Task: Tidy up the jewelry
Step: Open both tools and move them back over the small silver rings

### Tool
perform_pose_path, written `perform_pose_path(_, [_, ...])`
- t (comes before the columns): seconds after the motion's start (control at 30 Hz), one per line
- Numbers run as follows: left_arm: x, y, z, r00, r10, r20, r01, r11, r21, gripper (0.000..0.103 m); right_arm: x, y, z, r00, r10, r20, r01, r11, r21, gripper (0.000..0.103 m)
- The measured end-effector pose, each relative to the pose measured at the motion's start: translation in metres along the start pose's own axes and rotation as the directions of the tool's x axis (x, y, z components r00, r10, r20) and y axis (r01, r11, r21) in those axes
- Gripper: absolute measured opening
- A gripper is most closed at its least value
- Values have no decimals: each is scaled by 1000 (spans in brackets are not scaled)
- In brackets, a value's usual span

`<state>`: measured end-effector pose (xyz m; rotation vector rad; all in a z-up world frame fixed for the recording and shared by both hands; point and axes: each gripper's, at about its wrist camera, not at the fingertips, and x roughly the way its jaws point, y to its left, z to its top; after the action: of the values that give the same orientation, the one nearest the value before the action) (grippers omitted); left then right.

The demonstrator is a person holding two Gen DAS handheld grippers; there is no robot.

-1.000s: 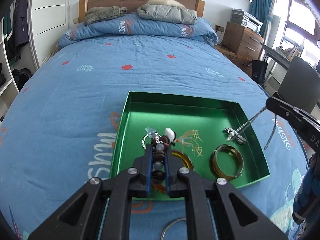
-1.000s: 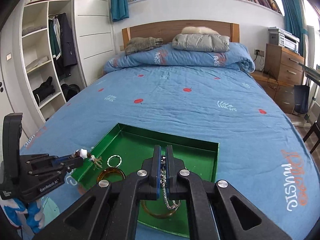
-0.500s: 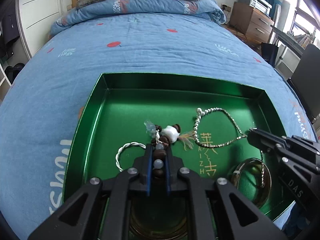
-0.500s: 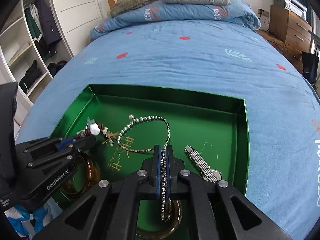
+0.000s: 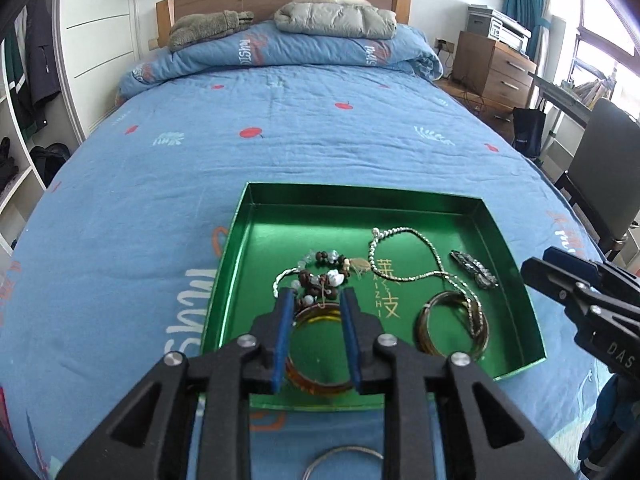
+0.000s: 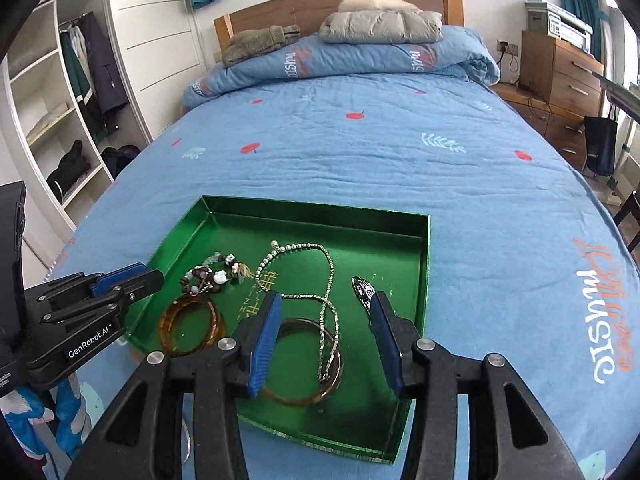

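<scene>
Both tools, left tool and right tool, are spreading empty over the green tray, bead bracelet and silver chain lying inside.

A blue bedspread printed with red cherries and pale leaves covers the bed, and a rolled blue duvet lies across its head edge. On the duvet rest two folded garments — a grey-brown fleece toward the left corner, a puffy grey jacket toward the right. Behind stands a wooden headboard. Beside the bed's right edge — a wooden dresser with a printer on it
</scene>
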<state>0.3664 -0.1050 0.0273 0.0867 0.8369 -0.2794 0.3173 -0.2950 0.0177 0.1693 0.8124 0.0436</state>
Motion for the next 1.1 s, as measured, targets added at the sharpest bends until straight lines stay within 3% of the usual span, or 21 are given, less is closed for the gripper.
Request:
perform_pose_path(0.2, [-75, 7, -31, 997, 22, 78, -18, 999, -42, 37, -70, 22, -30, 998, 5, 69, -4, 1000, -19, 47])
perform_pose_path(0.53, [-152, 32, -100, 987, 86, 135, -72, 992, -103, 37, -154, 44, -92, 994, 20, 109, -18, 1000, -20, 48])
perform_pose_path(0.77, [-198, 36, -128, 978, 128, 167, -114, 989, -90, 38, -189, 52, -120, 991, 18, 130, -15, 1000, -22, 48])
perform_pose_path(1.1, [-224, 47, -166, 978, 134, 159, -117, 986, -115, 37, -215, 50, -154, 990, 33, 137, -31, 999, -13, 48])
